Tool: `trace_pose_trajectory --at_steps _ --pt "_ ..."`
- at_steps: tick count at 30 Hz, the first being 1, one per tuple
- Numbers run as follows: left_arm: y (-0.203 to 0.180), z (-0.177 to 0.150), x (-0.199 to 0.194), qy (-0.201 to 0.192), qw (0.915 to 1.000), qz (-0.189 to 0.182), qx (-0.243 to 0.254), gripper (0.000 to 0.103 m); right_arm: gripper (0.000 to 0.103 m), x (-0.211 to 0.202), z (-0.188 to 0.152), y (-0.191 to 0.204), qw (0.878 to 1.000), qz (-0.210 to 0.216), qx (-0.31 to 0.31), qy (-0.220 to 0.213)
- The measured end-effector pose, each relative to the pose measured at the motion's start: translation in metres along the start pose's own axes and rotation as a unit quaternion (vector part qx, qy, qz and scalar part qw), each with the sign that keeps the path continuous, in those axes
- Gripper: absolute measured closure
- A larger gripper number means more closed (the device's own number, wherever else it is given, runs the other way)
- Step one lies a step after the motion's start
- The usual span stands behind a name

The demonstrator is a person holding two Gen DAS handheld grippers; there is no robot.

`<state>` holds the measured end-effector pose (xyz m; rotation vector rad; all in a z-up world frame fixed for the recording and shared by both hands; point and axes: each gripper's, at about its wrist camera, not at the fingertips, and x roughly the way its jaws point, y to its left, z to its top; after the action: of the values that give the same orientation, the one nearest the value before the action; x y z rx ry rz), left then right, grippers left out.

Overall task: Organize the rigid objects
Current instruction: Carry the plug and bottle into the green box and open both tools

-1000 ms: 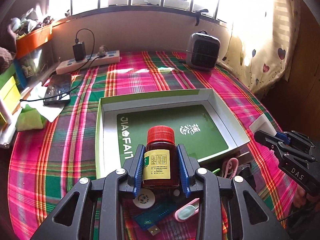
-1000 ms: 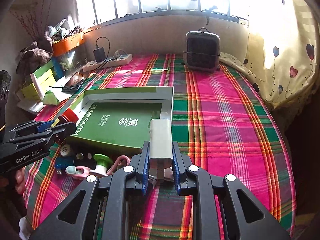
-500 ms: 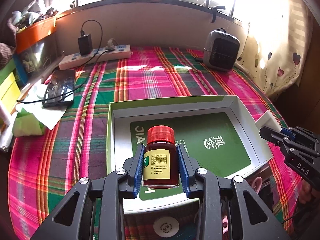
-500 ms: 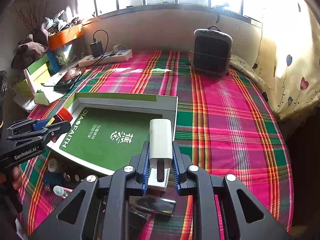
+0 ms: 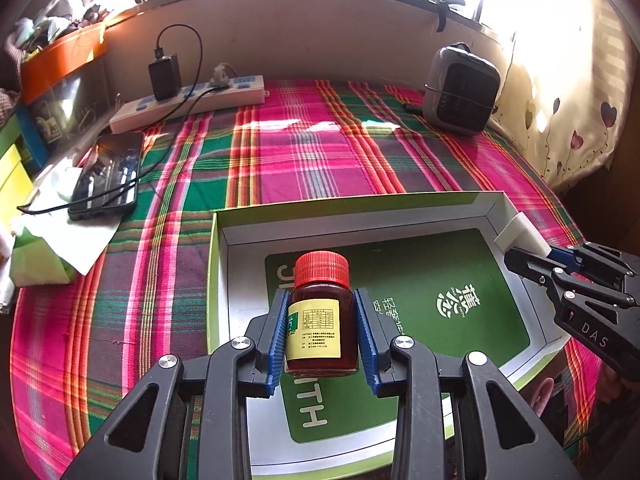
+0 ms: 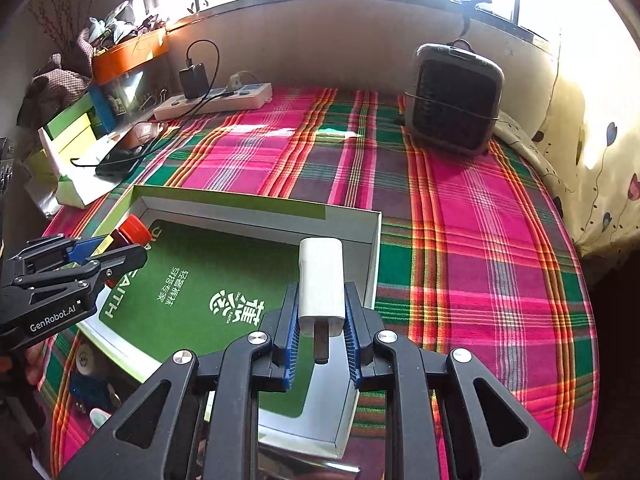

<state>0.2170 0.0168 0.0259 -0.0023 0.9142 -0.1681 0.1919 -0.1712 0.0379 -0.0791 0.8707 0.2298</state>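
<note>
My left gripper (image 5: 322, 322) is shut on a small brown bottle (image 5: 321, 320) with a red cap and a yellow label, held upright over the left part of a shallow white box (image 5: 224, 236) with a green floor. My right gripper (image 6: 322, 328) is shut on a white charger plug (image 6: 322, 280), hanging above the box's right end (image 6: 374, 256). In the right wrist view the left gripper (image 6: 120, 254) shows with the bottle (image 6: 130, 232) at the box's left side. The left wrist view shows the right gripper (image 5: 516, 258) with the plug (image 5: 520, 234) at the box's right rim.
The box lies on a plaid cloth. Near its front edge lie small items, among them a blue USB device (image 6: 90, 390). A phone (image 5: 106, 176) on a cable, a power strip (image 5: 188, 102) and a small grey heater (image 5: 460, 88) stand farther back. Boxes and clutter line the left side.
Both grippers have moved forward with their loads, from above the small items in front of the box to above the box's floor. Neither grip has changed.
</note>
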Motion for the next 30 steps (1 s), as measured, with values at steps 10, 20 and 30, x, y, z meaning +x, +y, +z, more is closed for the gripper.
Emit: trace_pose_trajectory --at_steps 10,20,30 --pt "0.003 0.002 0.008 0.004 1.0 0.003 -0.003 0.072 0.082 0.023 0.006 0.005 1.0 -0.004 -0.015 0.016" --pt "0.004 0.002 0.009 0.003 1.0 0.003 0.0 0.072 0.082 0.031 0.009 0.012 1.0 -0.002 -0.022 0.019" --pt "0.003 0.002 0.008 0.006 1.0 0.001 0.002 0.072 0.082 0.033 0.008 0.013 1.0 -0.006 -0.022 0.015"
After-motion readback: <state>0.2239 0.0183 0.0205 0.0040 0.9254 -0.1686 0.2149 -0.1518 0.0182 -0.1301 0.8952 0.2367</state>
